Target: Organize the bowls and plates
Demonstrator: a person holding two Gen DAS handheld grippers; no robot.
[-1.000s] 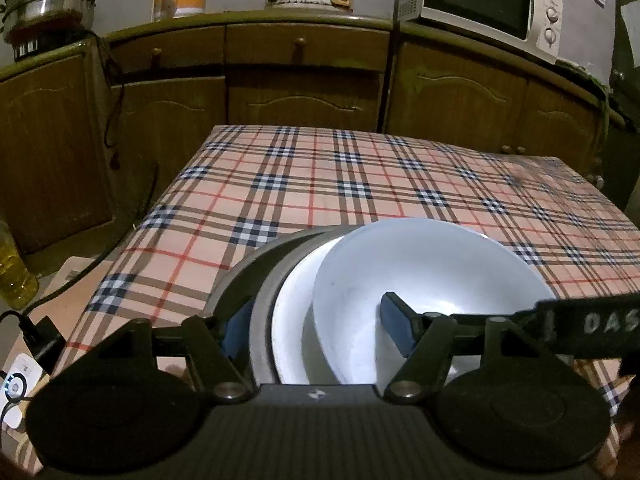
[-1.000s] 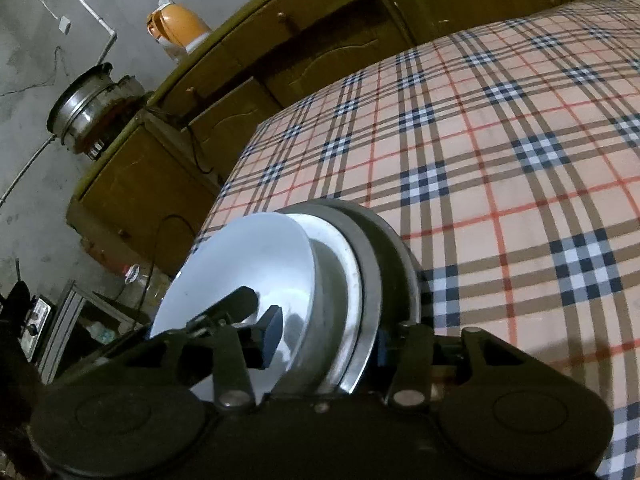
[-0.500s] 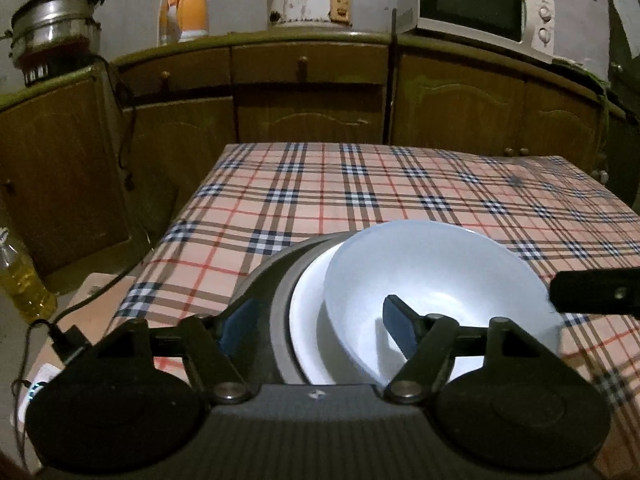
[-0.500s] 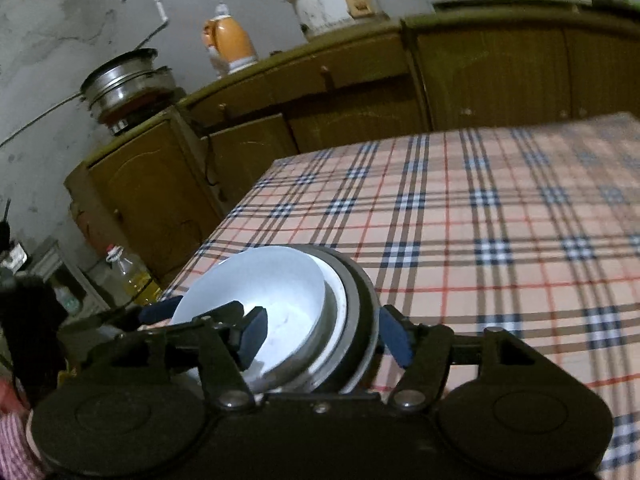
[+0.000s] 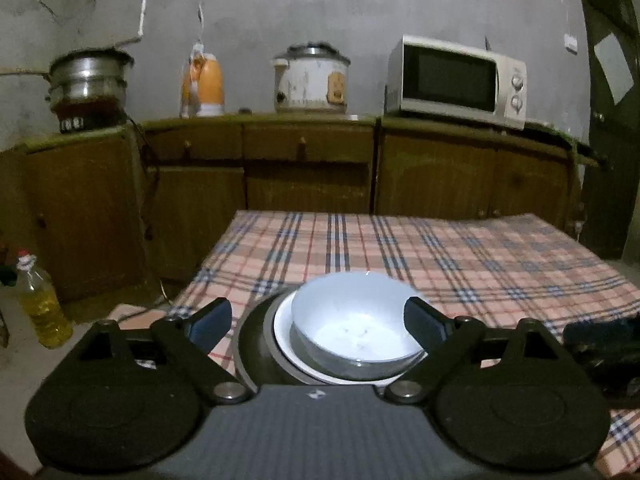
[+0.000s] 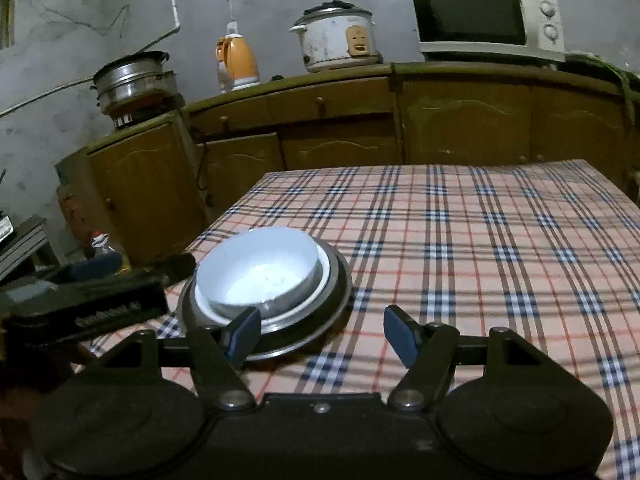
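A white bowl (image 5: 354, 322) (image 6: 256, 270) sits upright on a white plate (image 5: 282, 334) (image 6: 324, 276), which lies on a dark metal plate (image 5: 254, 344) (image 6: 340, 292), stacked at the near left corner of the plaid-covered table (image 5: 440, 256) (image 6: 480, 240). My left gripper (image 5: 318, 320) is open, its fingers apart on either side of the stack and pulled back from it. My right gripper (image 6: 318, 332) is open and empty, just in front of the stack. The left gripper also shows in the right wrist view (image 6: 132, 276), at the stack's left.
Wooden cabinets (image 5: 308, 168) stand behind the table, with a steel pot (image 5: 88, 76), an orange kettle (image 5: 202, 84), a rice cooker (image 5: 310, 78) and a microwave (image 5: 456, 80) on top. An oil bottle (image 5: 40, 300) stands on the floor at the left.
Both grippers have opened and pulled back and up from the stack. The bowl and plates, gripped and tilted before, now rest flat on the table.
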